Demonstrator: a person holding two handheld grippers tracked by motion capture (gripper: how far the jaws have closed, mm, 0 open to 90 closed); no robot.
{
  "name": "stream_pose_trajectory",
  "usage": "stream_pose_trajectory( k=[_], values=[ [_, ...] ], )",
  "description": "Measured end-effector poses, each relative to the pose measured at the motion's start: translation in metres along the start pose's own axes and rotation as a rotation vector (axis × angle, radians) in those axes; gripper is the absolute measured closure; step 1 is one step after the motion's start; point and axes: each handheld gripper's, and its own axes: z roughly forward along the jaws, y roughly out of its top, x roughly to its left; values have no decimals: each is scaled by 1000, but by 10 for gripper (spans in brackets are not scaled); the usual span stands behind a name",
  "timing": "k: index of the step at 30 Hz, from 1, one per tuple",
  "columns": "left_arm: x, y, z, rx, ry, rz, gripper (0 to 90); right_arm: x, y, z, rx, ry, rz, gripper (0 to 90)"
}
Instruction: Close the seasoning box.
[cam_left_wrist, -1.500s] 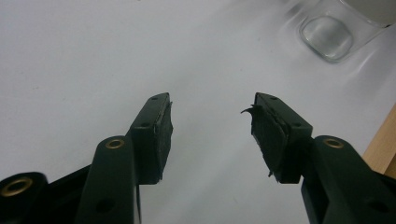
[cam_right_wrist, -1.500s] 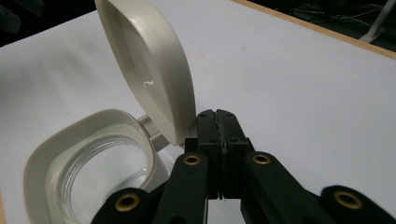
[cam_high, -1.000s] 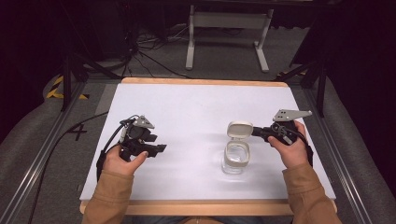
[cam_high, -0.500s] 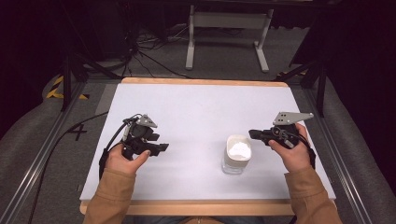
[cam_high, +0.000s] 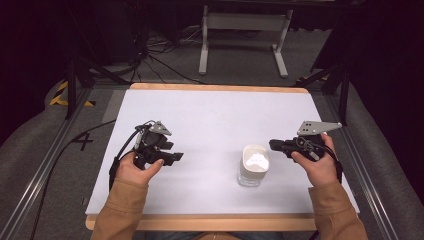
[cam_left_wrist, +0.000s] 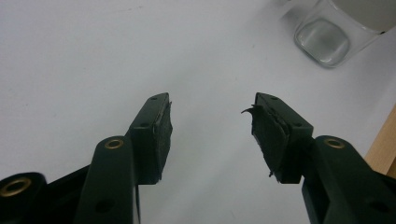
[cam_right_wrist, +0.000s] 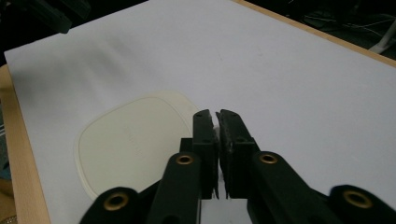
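The white table (cam_high: 210, 115) carries a clear container (cam_high: 253, 166); its lid (cam_high: 255, 159), raised beside my right gripper (cam_high: 276, 144) a second ago, now sits on top. My left gripper (cam_left_wrist: 212, 119) gapes empty. My right gripper's jaws have pinched together above the seated lid (cam_right_wrist: 135, 142): closing looks finished.

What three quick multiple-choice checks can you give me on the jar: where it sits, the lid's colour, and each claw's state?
1. The glass jar stands:
A. beside the left claw
B. near the right claw, toward the table's near edge
C. at the far edge

2. Its lid is:
A. off-white
B. red
C. black

3. The claws are:
A. both open
B. left shut, right open
C. left open, right shut

Answers: 1 B, since the high view shows it just left of the right claw. 2 A, since the lid is pale cream in the right gripper view. 3 C, since the left claw has its jaws wide apart, while the right one's nearly meet.
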Motion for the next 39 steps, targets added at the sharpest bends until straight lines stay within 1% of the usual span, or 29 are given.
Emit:
stream_pose_trajectory(
  k=[1, 2, 5, 6, 7, 9, 10, 11, 14, 15, 17, 18, 20, 21, 23, 24, 25, 26, 27, 29, 30, 31, 32, 34, 35, 36, 38, 39],
  values=[
    [0, 0, -1, 2, 0, -2, 476, 0, 0, -2, -5, 2, 15, 802],
    [1, 0, -1, 3, -1, -4, 476, -1, -1, -3, -14, 5, 26, 789],
    [1, 1, -1, 4, 0, -4, 475, -4, -2, -9, -25, -20, 46, 746],
    [1, 1, -1, 4, 0, -4, 475, -5, -3, -12, -31, -21, 61, 735],
    [2, 1, -1, 3, -1, 3, 475, -5, -3, -12, -31, -21, 61, 735],
    [2, 2, 0, -11, 0, -13, 473, -9, -5, -18, -38, -42, 80, 712],
    [2, 2, 0, -11, 0, -13, 472, -9, -5, -18, -38, -42, 80, 712],
    [3, 2, 0, -12, -5, -22, 472, -12, -7, -24, -46, -60, 87, 697],
    [5, 3, 0, -9, -4, -13, 471, -15, -9, -30, -52, -77, 106, 678],
    [5, 3, 0, -14, -5, -19, 470, -17, -10, -33, -53, -85, 111, 673],
    [6, 4, 1, -13, -8, -18, 470, -19, -12, -36, -56, -94, 111, 661],
    [6, 5, 0, -4, -8, -15, 470, -20, -14, -39, -55, -105, 119, 658],
    [6, 6, 2, -12, -8, -20, 470, -23, -16, -44, -54, -122, 130, 654],
    [6, 6, 3, -10, -8, -16, 470, -23, -17, -46, -54, -129, 140, 650],
    [6, 7, 4, -4, -7, -16, 469, -25, -19, -49, -56, -145, 144, 639],
    [6, 8, 5, -10, -9, -18, 469, -27, -21, -52, -54, -157, 148, 637],
    [6, 8, 5, -10, -9, -18, 469, -27, -21, -52, -54, -157, 148, 637],
    [6, 8, 6, -10, -10, -19, 469, -28, -23, -53, -47, -168, 154, 630],
    [7, 8, 6, -7, -8, -16, 468, -31, -26, -56, -38, -193, 163, 614],
    [7, 9, 6, -5, -9, -21, 467, -32, -27, -57, -39, -199, 171, 604],
    [9, 9, 7, -3, -5, -20, 462, -35, -32, -60, -41, -226, 180, 584],
    [9, 9, 7, -3, -5, -20, 460, -36, -33, -62, -41, -238, 183, 577],
    [9, 10, 7, -11, -4, -21, 460, -36, -33, -62, -41, -238, 183, 577],
    [10, 10, 8, -17, -5, -26, 457, -41, -38, -67, -48, -277, 195, 545],
    [11, 10, 8, -16, -4, -26, 457, -41, -38, -67, -48, -277, 195, 545],
    [12, 10, 9, -17, -1, -35, 452, -44, -42, -69, -47, -291, 212, 511],
    [13, 9, 9, -15, 5, -37, 447, -46, -43, -70, -43, -300, 210, 494],
    [14, 9, 10, -17, 12, -42, 434, -50, -47, -71, -44, -332, 212, 444]
  ],
)
